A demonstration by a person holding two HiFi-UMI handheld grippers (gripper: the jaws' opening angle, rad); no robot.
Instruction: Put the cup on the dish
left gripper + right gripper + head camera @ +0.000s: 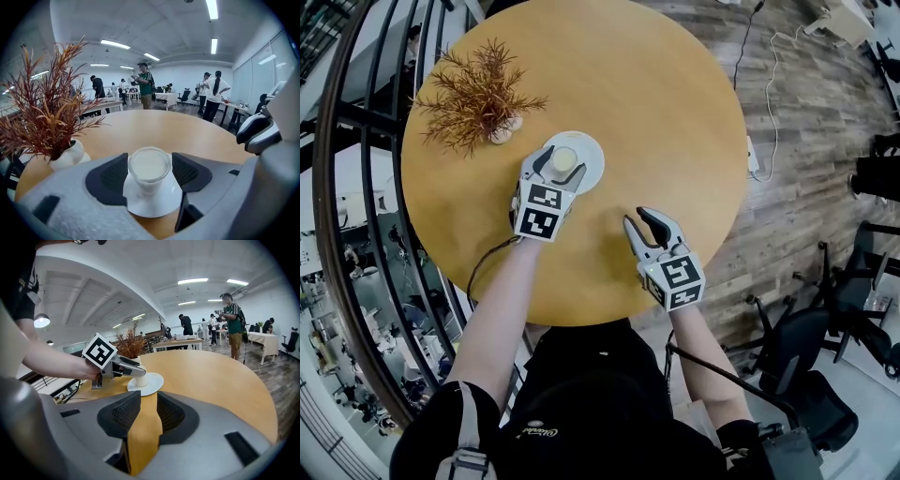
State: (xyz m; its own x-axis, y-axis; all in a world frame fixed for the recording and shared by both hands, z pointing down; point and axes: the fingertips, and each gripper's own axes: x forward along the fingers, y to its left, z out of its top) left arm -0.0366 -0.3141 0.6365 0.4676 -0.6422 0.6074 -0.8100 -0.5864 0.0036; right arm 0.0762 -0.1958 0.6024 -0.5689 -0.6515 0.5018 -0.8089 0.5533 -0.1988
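Logged potted plant (478, 94) far left on counter (675, 122), near dish (152, 206). Found cup (149, 166) upright at centre of dish, flanked by fingers (105, 176) of left gripper (561, 172), spread wide, apparently off the cup's sides. Judged placement done, release step in hand. Judged next move to need a straight back-out of left gripper, without clipping cup or dish rim. Found right gripper (637, 220) rightward, well apart from dish, fingers (119, 416) parted, empty.
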